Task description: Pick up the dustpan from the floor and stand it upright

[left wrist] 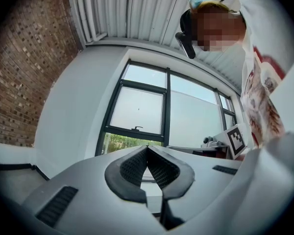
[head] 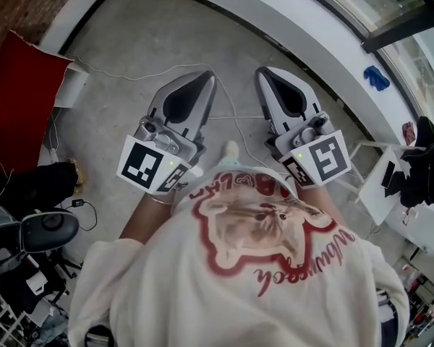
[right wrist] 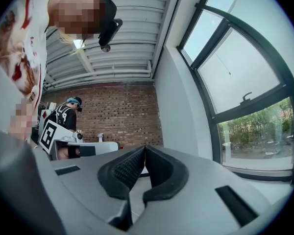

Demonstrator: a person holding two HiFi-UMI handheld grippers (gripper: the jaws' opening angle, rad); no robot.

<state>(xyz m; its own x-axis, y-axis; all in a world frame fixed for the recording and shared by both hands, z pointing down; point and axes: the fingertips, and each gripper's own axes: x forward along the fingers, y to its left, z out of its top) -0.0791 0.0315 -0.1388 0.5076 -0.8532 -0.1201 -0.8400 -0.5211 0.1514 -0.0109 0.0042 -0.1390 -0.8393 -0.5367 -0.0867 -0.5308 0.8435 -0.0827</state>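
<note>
While both grippers were held out level from the person's chest, the left gripper (head: 209, 76) pointed toward 12 o'clock in the head view. The right gripper (head: 261, 71) lay beside it at 1 o'clock, and the two did not touch. In the left gripper view the pads met at their tips, so the jaws were closed with nothing between them. In the right gripper view the jaws were likewise closed tip to tip and empty. A white cable (head: 130, 76) ran across the grey floor (head: 123, 35) at 11 o'clock and passed between the grippers. A red sheet (head: 22, 85) lay at 9 o'clock. A window (left wrist: 137, 111) stood ahead of the left gripper. A brick wall (right wrist: 122, 111) stood at 10 o'clock in the right gripper view. The dustpan appeared in no view.
</note>
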